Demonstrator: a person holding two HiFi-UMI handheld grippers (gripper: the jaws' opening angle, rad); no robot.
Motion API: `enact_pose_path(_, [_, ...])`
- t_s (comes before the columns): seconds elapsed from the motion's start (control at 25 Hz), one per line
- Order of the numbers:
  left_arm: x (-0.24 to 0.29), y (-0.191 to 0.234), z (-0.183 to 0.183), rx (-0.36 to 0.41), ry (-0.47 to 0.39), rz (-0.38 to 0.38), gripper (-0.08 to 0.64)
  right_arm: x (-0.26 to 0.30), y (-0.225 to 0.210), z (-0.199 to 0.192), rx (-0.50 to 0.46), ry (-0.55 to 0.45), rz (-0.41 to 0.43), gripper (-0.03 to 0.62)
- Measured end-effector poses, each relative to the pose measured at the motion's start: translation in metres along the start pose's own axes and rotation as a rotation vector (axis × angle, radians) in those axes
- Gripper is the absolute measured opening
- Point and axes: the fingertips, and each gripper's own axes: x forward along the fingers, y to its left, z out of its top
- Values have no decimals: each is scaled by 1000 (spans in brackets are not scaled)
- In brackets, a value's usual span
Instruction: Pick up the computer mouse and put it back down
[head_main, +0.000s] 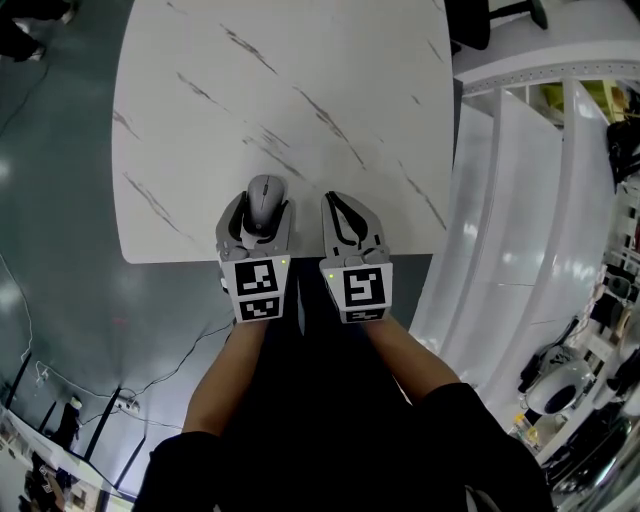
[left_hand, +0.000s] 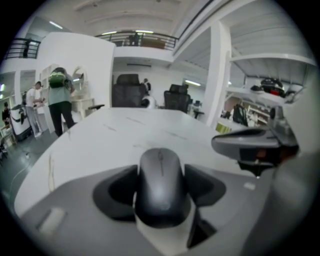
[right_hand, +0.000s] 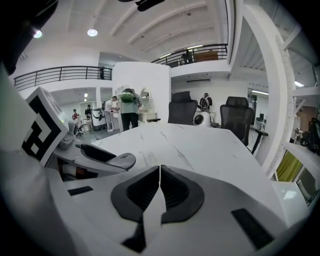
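A grey computer mouse (head_main: 266, 195) is clamped by its long sides between the jaws of the left gripper (head_main: 264, 207), at the near edge of the white marble table (head_main: 300, 80). The right gripper (head_main: 345, 206), at the same edge, is closed and empty. The mouse looks light, rigid and smooth, so the narrow side grip seems apt.

Table (head_main: 300, 90) near edge: left hand-held gripper (head_main: 264, 206), mouse (head_main: 266, 190) between jaws; right hand-held gripper (head_main: 338, 200) just beside.

Light: bright, even, from ceiling lamps (right_hand: 92, 32)
Glare: pale sheen on floor (head_main: 60, 300)
Focus: left gripper view soft
Edges: fisheye bending, dark corners
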Motion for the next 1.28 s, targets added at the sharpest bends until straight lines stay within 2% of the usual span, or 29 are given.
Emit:
enact_pose_path(0.4, [4, 2, -25, -38, 93, 18, 296, 4, 7, -40, 22, 121, 6, 20])
enact_pose_path(0.72, [6, 0, -26, -42, 89, 9, 305, 2, 6, -49, 51, 150, 9, 20])
enact_pose_path(0.84, [6, -2, -24, -58, 82, -7, 363, 1, 6, -42, 61, 128, 7, 20])
enact_pose_path(0.92, [4, 0, -18, -61, 61, 4, 393, -1, 5, -35, 64, 112, 5, 20])
enact_pose_path(1.08, [-3, 5, 7, -36, -17, 22, 393, -3, 4, -19, 63, 78, 1, 20])
enact_pose_path(1.2, [-13, 9, 29, -23, -70, 41, 388, -8, 3, -2, 61, 42, -15, 20])
enact_pose_path(1.28, [-22, 12, 46, -12, -109, 54, 352, -13, 1, 13, 59, 13, -26, 20])
